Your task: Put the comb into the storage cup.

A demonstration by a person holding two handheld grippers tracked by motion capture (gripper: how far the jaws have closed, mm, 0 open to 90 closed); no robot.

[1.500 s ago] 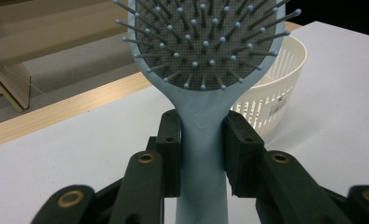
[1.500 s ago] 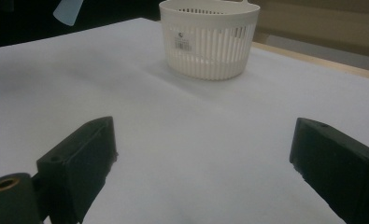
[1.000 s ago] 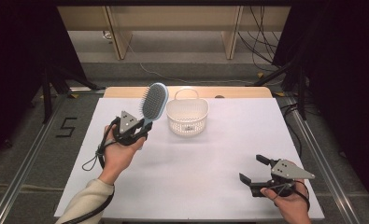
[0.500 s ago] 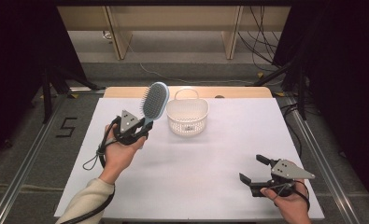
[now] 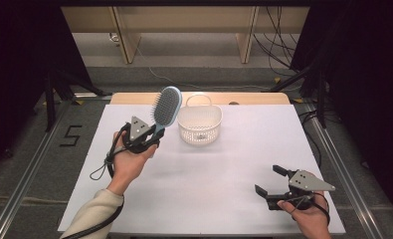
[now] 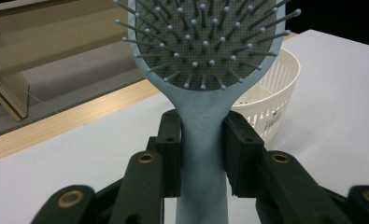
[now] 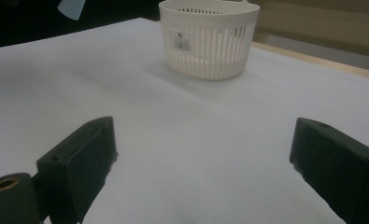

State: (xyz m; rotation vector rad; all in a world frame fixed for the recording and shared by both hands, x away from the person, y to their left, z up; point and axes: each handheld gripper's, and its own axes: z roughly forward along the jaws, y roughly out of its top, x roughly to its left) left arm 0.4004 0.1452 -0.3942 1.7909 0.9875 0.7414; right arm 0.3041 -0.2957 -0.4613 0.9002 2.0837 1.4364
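Bright, even light on the white table (image 5: 224, 164) — dark surroundings, soft shadows, close jaws slightly blurred

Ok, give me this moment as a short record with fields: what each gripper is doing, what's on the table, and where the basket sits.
left gripper: shut on the hairbrush handle, brush head raised above the table
right gripper: open, holding nothing, low over the table's near right corner
basket: white, slotted, upright near the far edge, apparently empty
brush to basket: beside it, left of it, not inside
table: white surface
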